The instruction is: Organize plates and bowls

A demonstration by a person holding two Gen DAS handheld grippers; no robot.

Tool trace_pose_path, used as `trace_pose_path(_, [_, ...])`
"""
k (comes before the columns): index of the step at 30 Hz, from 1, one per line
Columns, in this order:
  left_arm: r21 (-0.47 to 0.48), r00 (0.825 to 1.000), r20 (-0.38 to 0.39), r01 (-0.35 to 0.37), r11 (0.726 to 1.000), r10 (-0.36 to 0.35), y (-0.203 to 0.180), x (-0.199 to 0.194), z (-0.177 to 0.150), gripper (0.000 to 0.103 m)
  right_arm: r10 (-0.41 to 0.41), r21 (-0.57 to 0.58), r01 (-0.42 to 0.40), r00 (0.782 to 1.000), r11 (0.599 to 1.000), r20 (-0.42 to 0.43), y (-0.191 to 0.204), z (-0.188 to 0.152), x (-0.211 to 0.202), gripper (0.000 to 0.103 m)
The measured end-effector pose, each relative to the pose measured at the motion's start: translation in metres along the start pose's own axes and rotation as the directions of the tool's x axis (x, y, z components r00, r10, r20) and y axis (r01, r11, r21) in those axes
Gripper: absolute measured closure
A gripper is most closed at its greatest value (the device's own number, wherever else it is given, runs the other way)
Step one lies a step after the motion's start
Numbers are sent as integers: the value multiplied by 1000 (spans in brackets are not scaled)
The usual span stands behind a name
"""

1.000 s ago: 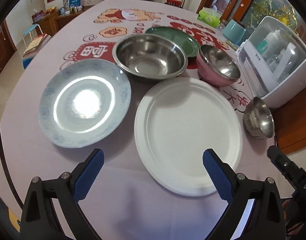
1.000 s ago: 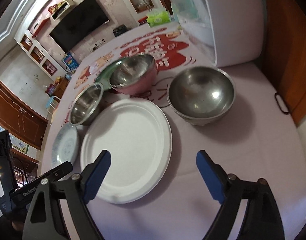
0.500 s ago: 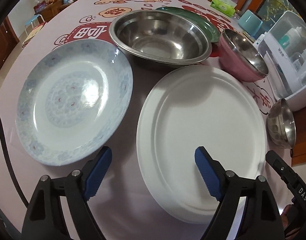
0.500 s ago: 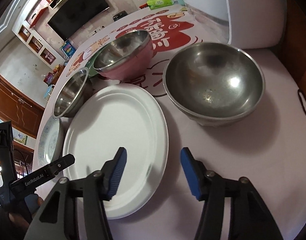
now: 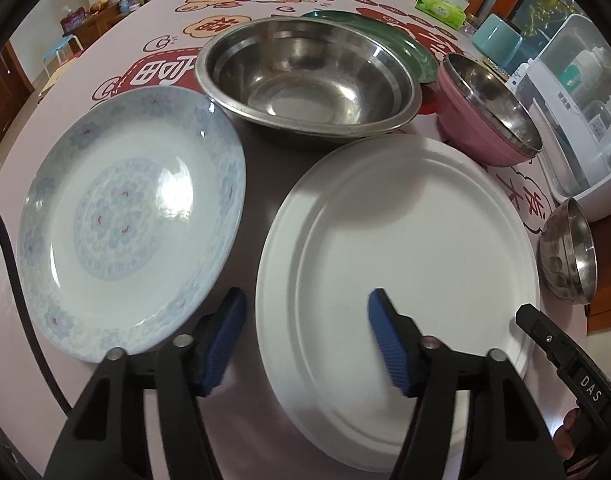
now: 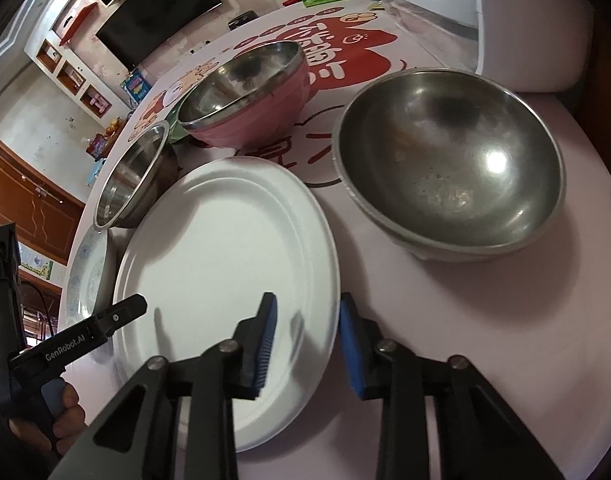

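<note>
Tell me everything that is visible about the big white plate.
The white plate is large, round and plain, with a matte, plastic-looking surface and a raised ring inside a broad flat rim. It is empty and lies flat on the pink tablecloth, between the blue-patterned plate and the small steel bowl. The right gripper has its jaws astride the plate's near right edge, not yet closed on it. The left gripper is open over its near left edge.

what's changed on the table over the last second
Both tongs moved in toward the white plate and narrowed. The right tongs now straddle its right rim, the left tongs its left rim, neither gripping yet. The blue patterned plate and the bowls stayed put.
</note>
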State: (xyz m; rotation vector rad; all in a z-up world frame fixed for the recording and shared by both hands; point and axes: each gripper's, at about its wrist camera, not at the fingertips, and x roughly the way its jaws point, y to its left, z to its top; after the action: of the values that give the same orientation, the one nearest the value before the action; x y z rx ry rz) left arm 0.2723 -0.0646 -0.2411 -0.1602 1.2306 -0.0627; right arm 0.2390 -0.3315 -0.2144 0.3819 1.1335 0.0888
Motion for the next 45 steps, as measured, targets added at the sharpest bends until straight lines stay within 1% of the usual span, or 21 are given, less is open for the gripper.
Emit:
trace_pose_path(2, [-8,1000,4,12,1000,-12,-2,1,3,51,-7,4,7,1000,1000,1,-2,0,0,82])
trace_pose_path(3, [-15,1000,5,12,1000,-11,-2,1,4,52,-8,7,8,1000,1000,1,-3,0,0,84])
trace_pose_path(4, [-20,1000,6,12,1000,-12,-2,1,5,53,-5,11,5,1000,1000,1,-4,0,0,84])
trace_pose_path(6, [-18,1000,9,1,1000,0,-1,2,6,58,-3,17,3,1000,1000,1,-5,-1,-1,84])
trace_pose_path(11, [-22,1000,-3,11,1000,-11,4,0,6,64,-9,17,9,1000,1000,11,-4,-2,-3,84])
trace_pose_path(15, [-37,1000,1,29,999,-29,10,-7,2,64,-13,14,13,1000,1000,20,-1,-4,-9,84])
trace_pose_path(22, [-20,999,34,36,999,-35,12,-31,-7,64,-12,4,12,998,1000,57,7,-11,-29,84])
trace_pose_path(26, [-10,998,52,38,999,-37,15,-50,-18,64,-11,-1,11,996,1000,84,15,-21,-44,84])
trace_pose_path(33, [35,995,93,15,999,-18,15,-79,-38,64,-3,-3,4,994,1000,113,25,-46,-66,84])
trace_pose_path(37, [57,994,107,8,998,-14,21,-94,-53,64,-1,1,1,991,1000,132,30,-64,-78,84])
trace_pose_path(45, [95,995,104,-12,995,2,32,-113,-85,64,-10,12,9,988,1000,152,38,-103,-96,84])
